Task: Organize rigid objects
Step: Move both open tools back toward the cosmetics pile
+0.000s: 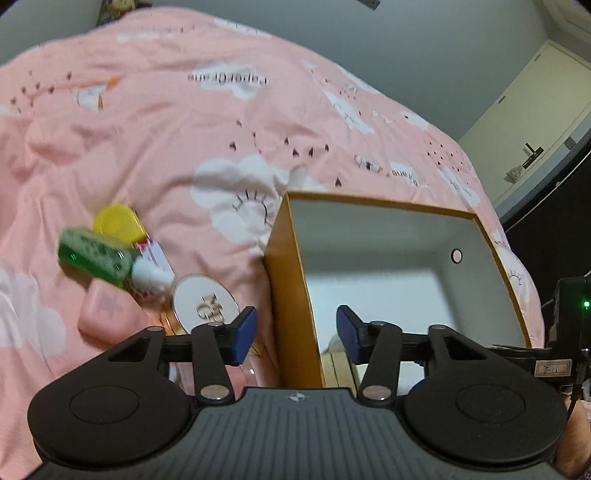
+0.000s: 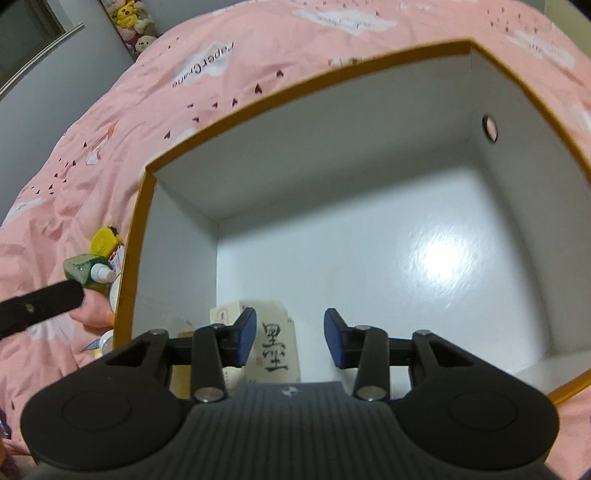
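Observation:
An open orange box with a white inside stands on the pink bed. My right gripper is open over the box's near left corner, above a cream carton with black characters lying inside. My left gripper is open and empty, straddling the box's left wall. Left of the box lies a pile: a green bottle with a white cap, a yellow lid, a round white compact and a pink case.
The pink cloud-print duvet covers the bed. Plush toys sit by the grey wall. A cream door is at the right. The left gripper's black finger shows at the left of the right wrist view.

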`<state>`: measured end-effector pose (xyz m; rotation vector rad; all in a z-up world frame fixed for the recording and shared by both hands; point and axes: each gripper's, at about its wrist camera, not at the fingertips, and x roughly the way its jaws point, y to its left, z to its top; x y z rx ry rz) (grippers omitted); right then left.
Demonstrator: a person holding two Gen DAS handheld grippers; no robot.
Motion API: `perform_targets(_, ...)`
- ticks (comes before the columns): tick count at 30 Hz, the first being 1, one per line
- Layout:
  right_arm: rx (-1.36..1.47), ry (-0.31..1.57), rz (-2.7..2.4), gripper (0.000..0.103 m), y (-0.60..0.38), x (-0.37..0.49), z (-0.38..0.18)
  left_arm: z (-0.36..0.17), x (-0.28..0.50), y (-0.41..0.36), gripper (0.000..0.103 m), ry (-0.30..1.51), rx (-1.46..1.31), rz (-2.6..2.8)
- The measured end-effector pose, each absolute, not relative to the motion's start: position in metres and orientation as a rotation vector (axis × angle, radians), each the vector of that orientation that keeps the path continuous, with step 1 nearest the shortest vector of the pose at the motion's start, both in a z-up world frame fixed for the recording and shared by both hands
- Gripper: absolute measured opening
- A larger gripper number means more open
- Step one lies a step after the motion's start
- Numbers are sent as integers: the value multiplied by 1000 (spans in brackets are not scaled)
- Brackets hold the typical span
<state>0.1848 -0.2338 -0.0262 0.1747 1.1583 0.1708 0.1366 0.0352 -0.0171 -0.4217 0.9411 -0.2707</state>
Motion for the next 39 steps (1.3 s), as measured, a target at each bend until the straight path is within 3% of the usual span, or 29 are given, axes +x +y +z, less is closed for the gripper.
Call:
perform_targets(7, 295, 1153, 215, 41, -237, 194, -26, -28, 137, 33, 45, 972, -448, -296)
perform_targets(12, 254, 1173, 261, 39, -215, 208, -30, -29, 138, 31, 45, 982, -448, -297)
perform_targets(16, 234, 1195, 257, 29, -208, 209, -39, -30, 137, 30, 45, 985, -450, -308)
perform_targets(29, 301, 1247, 246, 26, -221, 192, -39, -29, 133, 25, 45, 977, -425, -293)
perform_targets(33, 232, 1183, 268, 29, -211, 182, -27, -20, 127, 25, 45, 941, -387, -265)
perform_targets(37, 147, 1056, 321, 55, -194, 169, -2, -8, 120, 27, 45, 890, -353, -265)
perform_targets(39, 88, 998, 353, 55, -182, 162, 9, -2, 117, 31, 45, 868, -334, -253)
